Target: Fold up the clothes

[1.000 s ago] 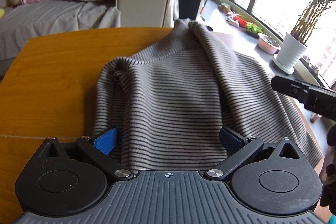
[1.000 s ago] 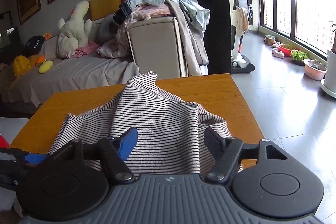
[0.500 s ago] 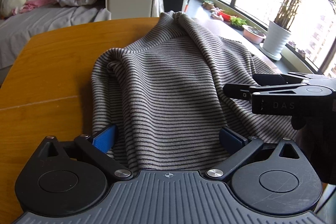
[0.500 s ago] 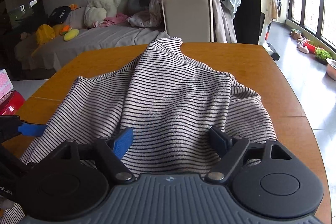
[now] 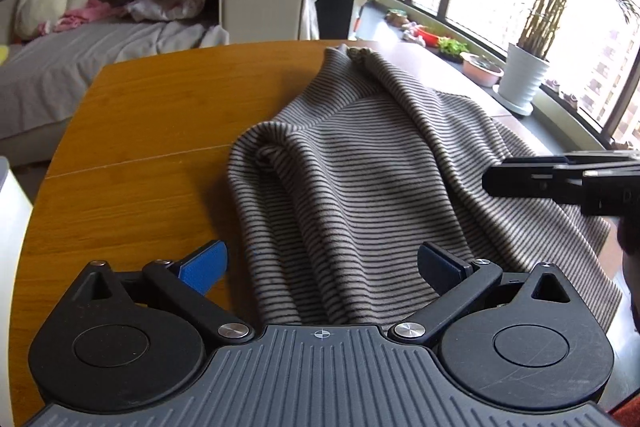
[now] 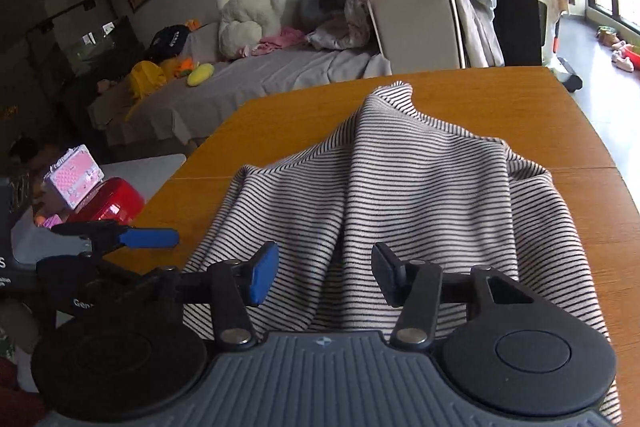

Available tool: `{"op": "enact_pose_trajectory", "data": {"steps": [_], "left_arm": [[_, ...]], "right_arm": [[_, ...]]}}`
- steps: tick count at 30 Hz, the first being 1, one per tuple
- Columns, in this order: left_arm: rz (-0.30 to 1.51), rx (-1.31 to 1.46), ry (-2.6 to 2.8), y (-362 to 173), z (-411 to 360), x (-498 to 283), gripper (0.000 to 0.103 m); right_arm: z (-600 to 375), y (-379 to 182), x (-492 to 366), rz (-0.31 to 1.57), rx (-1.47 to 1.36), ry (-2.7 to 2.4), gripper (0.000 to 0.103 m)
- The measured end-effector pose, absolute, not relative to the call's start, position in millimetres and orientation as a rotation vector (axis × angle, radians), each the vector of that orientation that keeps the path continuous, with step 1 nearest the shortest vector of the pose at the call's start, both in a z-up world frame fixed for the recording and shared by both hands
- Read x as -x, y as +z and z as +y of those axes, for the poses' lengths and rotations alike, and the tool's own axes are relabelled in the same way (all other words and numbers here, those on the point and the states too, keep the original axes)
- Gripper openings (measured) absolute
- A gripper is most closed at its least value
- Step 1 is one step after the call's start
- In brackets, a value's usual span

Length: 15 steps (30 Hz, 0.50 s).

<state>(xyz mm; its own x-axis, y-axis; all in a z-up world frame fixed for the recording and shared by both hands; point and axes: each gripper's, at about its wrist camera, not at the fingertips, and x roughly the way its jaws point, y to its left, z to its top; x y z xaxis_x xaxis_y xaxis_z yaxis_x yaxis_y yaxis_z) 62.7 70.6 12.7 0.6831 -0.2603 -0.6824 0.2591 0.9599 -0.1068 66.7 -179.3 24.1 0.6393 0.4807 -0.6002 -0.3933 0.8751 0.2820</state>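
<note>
A grey-and-black striped sweater (image 5: pixel 360 163) lies rumpled on the wooden table (image 5: pixel 160 131), with a raised fold down its left part. My left gripper (image 5: pixel 322 267) is open, its jaws wide apart over the sweater's near left edge, holding nothing. My right gripper (image 6: pixel 324 273) is open over the sweater's (image 6: pixel 400 187) near hem, jaws less wide, empty. The right gripper's fingers (image 5: pixel 532 179) enter the left wrist view from the right, above the cloth. The left gripper's blue finger (image 6: pixel 148 238) shows at the left of the right wrist view, over the table's edge.
Beyond the table (image 6: pixel 520 115) stand a beige armchair heaped with clothes (image 5: pixel 260 3) and a sofa with a white plush duck (image 6: pixel 248 11). A red box with a pink case (image 6: pixel 100 195) sits on a low surface at left. A potted plant (image 5: pixel 524 79) stands by the windows.
Both grippers have shifted left along the sweater's near edge. The left gripper's left finger is now off the cloth, over bare table. The right gripper's jaws have narrowed a little.
</note>
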Motion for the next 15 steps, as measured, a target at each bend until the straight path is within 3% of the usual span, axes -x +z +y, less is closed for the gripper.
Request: {"op": "enact_pose_trajectory", "data": {"steps": [3,4,6,7,8,13,15], "left_arm": [[0.752,0.003,-0.278,16.5,79.1,-60.0,0.103],[0.746,0.002,-0.275,17.6,81.8,-58.2,0.103],[0.729,0.003,-0.275,21.3,88.8,-56.2,0.103],[0.716,0.003,-0.279,23.0,92.6,-55.7,0.103],[0.704,0.003,-0.284,24.8,96.4,-55.3,0.103],[0.627,0.022,-0.353,36.1,108.1,-66.5,0.103],[0.612,0.025,-0.351,38.0,107.5,-77.1,0.103]], "right_arm": [[-163.2,10.7,-81.2,0.771,-0.139,0.465,0.056],[-158.3,9.0,-86.3,0.778,-0.149,0.464,0.064],[-143.6,11.8,-97.1,0.783,-0.128,0.482,0.066],[-135.8,18.1,-104.4,0.781,-0.115,0.507,0.049],[-128.0,24.4,-111.7,0.779,-0.102,0.532,0.016],[-89.4,84.8,-161.9,0.611,-0.022,0.616,0.000],[-72.0,115.0,-186.9,0.538,-0.014,0.648,0.000]]}}
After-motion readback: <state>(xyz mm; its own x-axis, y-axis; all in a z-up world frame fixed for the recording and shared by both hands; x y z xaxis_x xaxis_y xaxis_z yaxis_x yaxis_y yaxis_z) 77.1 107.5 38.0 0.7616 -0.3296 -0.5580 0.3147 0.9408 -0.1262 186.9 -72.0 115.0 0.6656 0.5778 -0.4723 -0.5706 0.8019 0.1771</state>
